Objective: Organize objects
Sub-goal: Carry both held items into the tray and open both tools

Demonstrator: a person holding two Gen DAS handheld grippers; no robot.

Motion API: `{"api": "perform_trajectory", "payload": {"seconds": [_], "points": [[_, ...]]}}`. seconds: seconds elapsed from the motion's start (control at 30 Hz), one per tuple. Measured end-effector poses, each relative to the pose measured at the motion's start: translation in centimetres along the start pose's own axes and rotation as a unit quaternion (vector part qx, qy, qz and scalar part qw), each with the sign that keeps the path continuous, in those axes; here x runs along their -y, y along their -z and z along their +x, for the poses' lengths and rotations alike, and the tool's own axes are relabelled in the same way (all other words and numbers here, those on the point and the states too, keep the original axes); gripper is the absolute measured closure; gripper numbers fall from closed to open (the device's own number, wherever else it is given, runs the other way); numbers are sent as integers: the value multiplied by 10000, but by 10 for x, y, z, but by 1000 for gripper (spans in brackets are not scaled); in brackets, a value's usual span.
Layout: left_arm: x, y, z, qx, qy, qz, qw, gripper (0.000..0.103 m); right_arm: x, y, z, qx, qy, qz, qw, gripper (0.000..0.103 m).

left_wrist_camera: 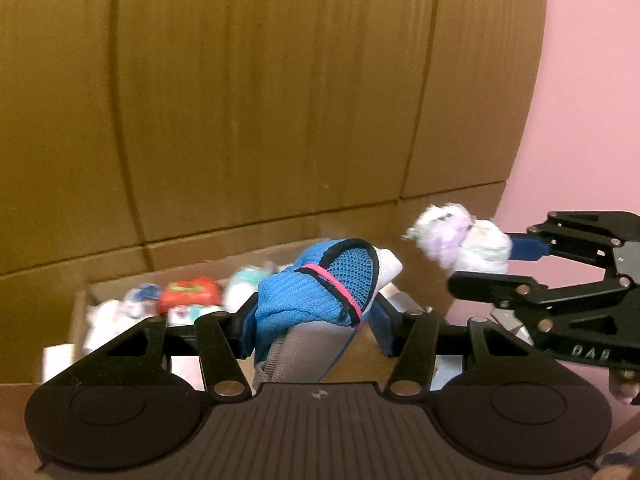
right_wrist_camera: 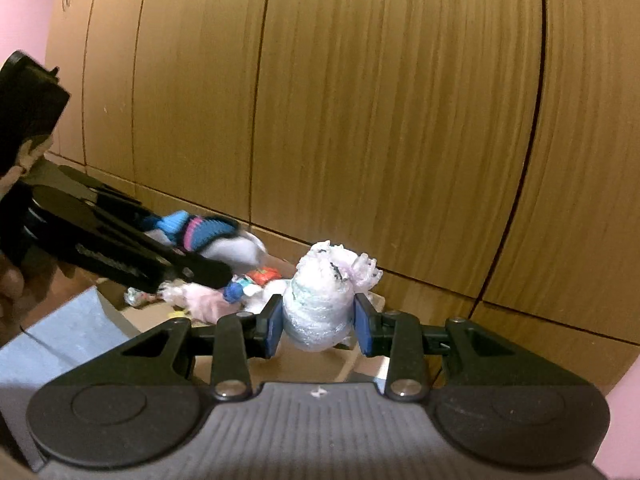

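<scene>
Gripping a rolled blue sock bundle (left_wrist_camera: 316, 300), the left gripper (left_wrist_camera: 314, 322) has its blue pads pressed on both sides of it, jaws abt half open. Bundle is blue knit w/ a pink band, dark-edged mesh patch, grey/white fabric hanging below. It sits above and just in front of the cardboard box (left_wrist_camera: 80, 320), clear of it.

Inside the box, left to right in the left wrist view: white crumpled items, blurred; a red packet (left_wrist_camera: 188, 294) near the middle; a pale teal-white lump just right of it, partly hidden behind the bundle. Too blurred to name more.

Right of the box, the right gripper (left_wrist_camera: 480, 266) holds a white-lilac plastic wad (left_wrist_camera: 460, 240), also up off the box, near the bundle but apart from it. In the right wrist view the same gripper (right_wrist_camera: 318, 320) has jaws fairly narrow, blue pads squeezing the wad (right_wrist_camera: 320, 300) from both sides; wad is bunched, frilly at top w/ small dark marks.

Same view: the left tool and its bundle (right_wrist_camera: 200, 232) show left of the wad, over the box contents (right_wrist_camera: 256, 280). A blue cloth (right_wrist_camera: 68, 332) lies left of the box, lower down.

Behind the box runs a wooden wardrobe front (left_wrist_camera: 260, 100), vertical panels w/ a low plinth strip. Pink wall (left_wrist_camera: 592, 100) shows to the right of it.
</scene>
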State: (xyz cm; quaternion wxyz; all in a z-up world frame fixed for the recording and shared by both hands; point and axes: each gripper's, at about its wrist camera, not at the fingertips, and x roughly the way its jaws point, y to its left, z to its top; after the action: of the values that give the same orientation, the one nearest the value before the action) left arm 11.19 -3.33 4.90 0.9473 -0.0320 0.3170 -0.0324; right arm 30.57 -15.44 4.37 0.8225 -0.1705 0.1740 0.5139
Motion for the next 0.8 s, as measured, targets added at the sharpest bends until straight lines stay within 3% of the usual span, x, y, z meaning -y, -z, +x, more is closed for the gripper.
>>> {"api": "perform_trajectory", "payload": {"seconds": [0.43, 0.63, 0.8], "points": [[3, 22, 101, -750, 365, -589, 9948, 42, 24, 13, 32, -226, 97, -4, 9997, 70], [-11, 27, 119, -944, -233, -228, 9950, 42, 18, 18, 50, -355, -34, 4, 9994, 70], [-33, 30, 122, -913, -503, -367, 9939, 42, 12, 16, 78, -567, -210, -39, 9982, 70]]}}
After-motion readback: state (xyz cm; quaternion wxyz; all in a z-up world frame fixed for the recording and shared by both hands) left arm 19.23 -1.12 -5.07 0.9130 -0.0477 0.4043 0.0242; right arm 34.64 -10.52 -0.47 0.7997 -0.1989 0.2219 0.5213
